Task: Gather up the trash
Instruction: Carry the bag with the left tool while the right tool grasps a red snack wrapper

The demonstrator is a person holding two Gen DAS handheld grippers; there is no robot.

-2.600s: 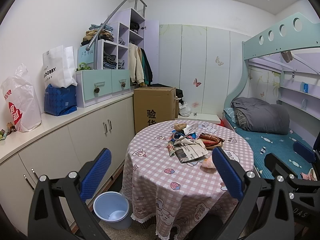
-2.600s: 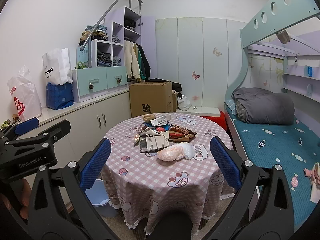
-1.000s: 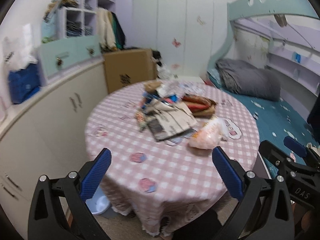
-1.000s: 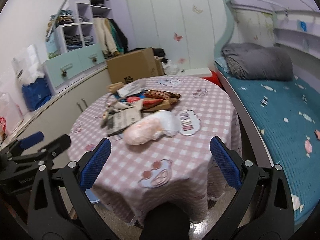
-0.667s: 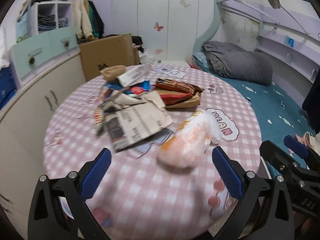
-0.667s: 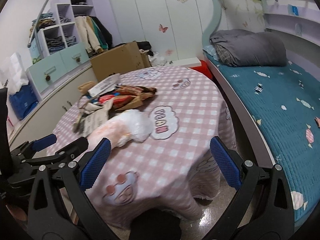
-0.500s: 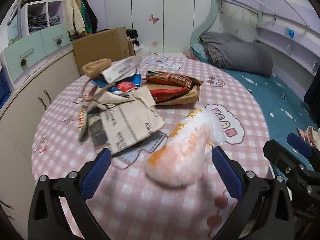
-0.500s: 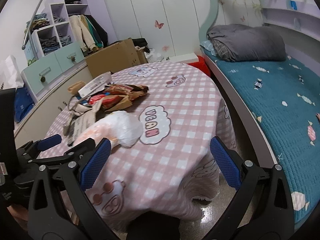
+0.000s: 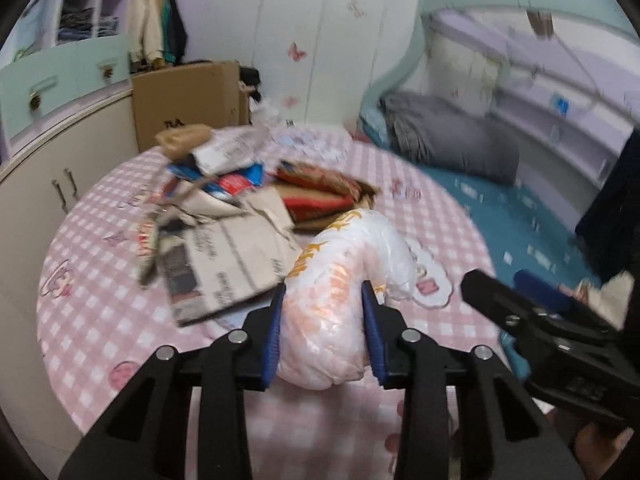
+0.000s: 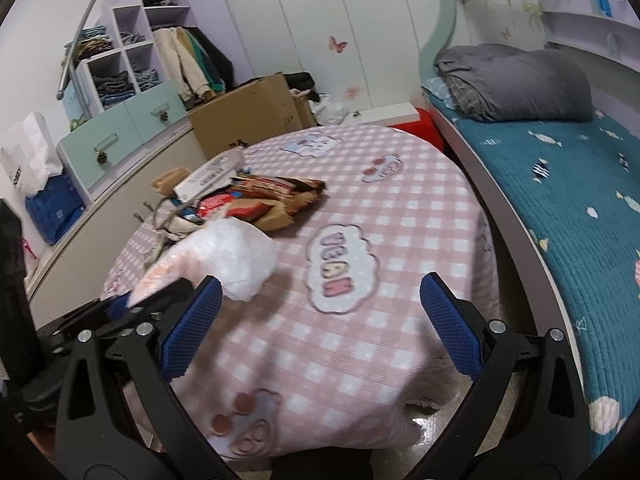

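Round surface with a pink checked cloth, brown cardboard box behind it against the white wardrobe doors, a bed with a teal quilt and a rolled grey duvet on one side, mint drawers and clothes-stuffed cubbies on the other.

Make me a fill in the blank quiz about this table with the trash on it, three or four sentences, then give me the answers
1. The left gripper has its jaws closed on a crumpled pink-and-white plastic ____.
2. The right gripper holds nothing; its jaws are ____.
3. The checked tablecloth is pink and ____.
4. Left of the plastic bag, in the left wrist view, lies a folded ____.

Missing words: bag; open; white; newspaper
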